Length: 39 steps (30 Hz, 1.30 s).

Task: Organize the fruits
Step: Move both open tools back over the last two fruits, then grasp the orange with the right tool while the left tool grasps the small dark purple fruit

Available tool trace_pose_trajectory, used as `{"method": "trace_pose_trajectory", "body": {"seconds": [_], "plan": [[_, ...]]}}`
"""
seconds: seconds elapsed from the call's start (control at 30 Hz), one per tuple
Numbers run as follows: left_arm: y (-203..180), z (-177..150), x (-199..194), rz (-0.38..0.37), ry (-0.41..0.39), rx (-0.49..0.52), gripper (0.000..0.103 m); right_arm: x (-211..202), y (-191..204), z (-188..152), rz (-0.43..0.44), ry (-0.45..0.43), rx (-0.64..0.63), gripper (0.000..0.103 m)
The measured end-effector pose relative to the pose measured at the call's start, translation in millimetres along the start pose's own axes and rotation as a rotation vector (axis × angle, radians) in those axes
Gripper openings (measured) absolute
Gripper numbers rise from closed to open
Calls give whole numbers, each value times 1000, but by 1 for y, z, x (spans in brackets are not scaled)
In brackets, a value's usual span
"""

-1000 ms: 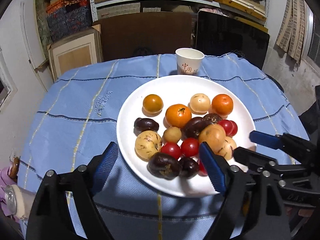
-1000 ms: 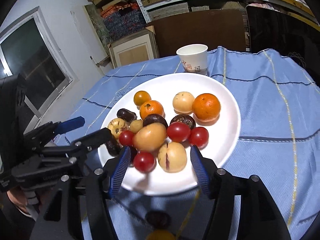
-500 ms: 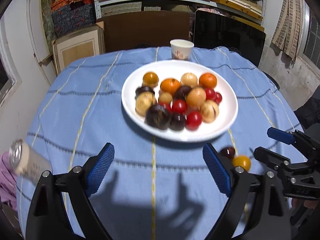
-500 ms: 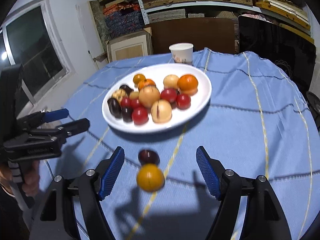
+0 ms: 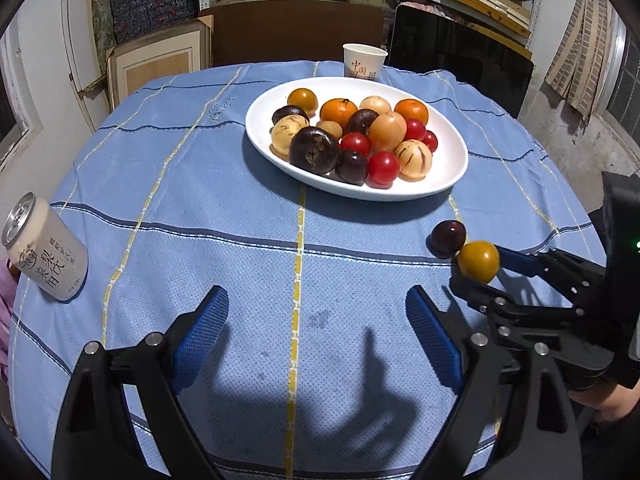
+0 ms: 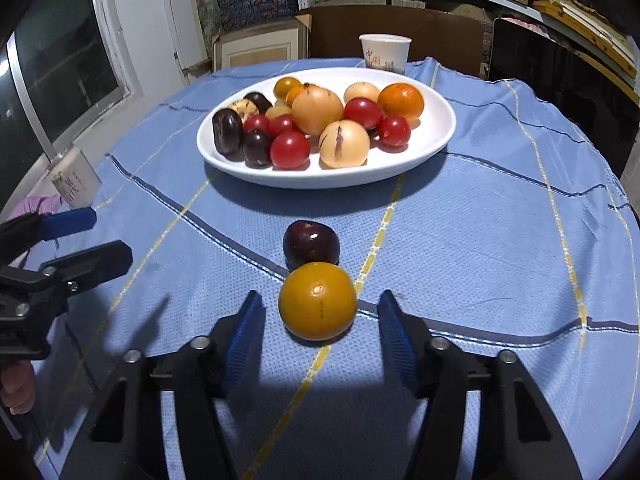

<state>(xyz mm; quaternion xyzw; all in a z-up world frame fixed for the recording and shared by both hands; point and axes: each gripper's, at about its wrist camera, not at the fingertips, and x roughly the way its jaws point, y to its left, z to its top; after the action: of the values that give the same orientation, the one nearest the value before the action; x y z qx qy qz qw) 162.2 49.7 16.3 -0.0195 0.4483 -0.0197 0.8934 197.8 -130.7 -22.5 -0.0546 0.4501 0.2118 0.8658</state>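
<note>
A white plate (image 5: 448, 182) (image 6: 436, 136) holds several mixed fruits: oranges, red tomatoes, dark plums and pale striped fruits. A yellow-orange fruit (image 6: 317, 301) (image 5: 478, 261) and a dark plum (image 6: 311, 243) (image 5: 448, 238) lie touching on the blue cloth in front of the plate. My right gripper (image 6: 319, 326) is open, its blue pads either side of the yellow-orange fruit, not touching it. My left gripper (image 5: 316, 340) is open and empty above bare cloth, left of the loose fruits. Each gripper shows in the other's view.
A drink can (image 5: 44, 246) stands at the table's left edge. A paper cup (image 5: 364, 61) (image 6: 385, 53) stands behind the plate. Shelves, boxes and a dark screen lie beyond the round table with its blue checked cloth (image 5: 200, 184).
Both grippers have pulled back from over the plate toward the table's near edge. The two loose fruits have come into view, and the right gripper now frames the yellow-orange one.
</note>
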Motion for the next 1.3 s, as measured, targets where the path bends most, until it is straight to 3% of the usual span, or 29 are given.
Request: {"method": "trace_pose_trajectory", "body": {"seconds": [0.03, 0.1, 0.33, 0.73, 0.87, 1.03, 1.17, 1.3], "plan": [[0, 0, 1, -1, 1, 1, 88, 2, 0, 0, -5, -2, -1, 56], [-1, 1, 3, 1, 6, 3, 88, 3, -1, 2, -6, -12, 2, 37], [-9, 3, 11, -11, 33, 10, 88, -10, -14, 0, 57, -26, 70, 37], [-52, 17, 37, -62, 76, 47, 87, -49, -61, -32, 36, -88, 168, 37], [-69, 24, 48, -68, 85, 61, 80, -47, -66, -34, 50, -81, 182, 37], [-88, 31, 61, -76, 104, 91, 80, -52, -70, -34, 56, -99, 183, 37], [-98, 34, 76, -89, 142, 102, 60, -51, -76, -35, 60, -95, 204, 37], [-102, 38, 80, -77, 123, 104, 60, -47, -75, -36, 62, -81, 197, 37]]}}
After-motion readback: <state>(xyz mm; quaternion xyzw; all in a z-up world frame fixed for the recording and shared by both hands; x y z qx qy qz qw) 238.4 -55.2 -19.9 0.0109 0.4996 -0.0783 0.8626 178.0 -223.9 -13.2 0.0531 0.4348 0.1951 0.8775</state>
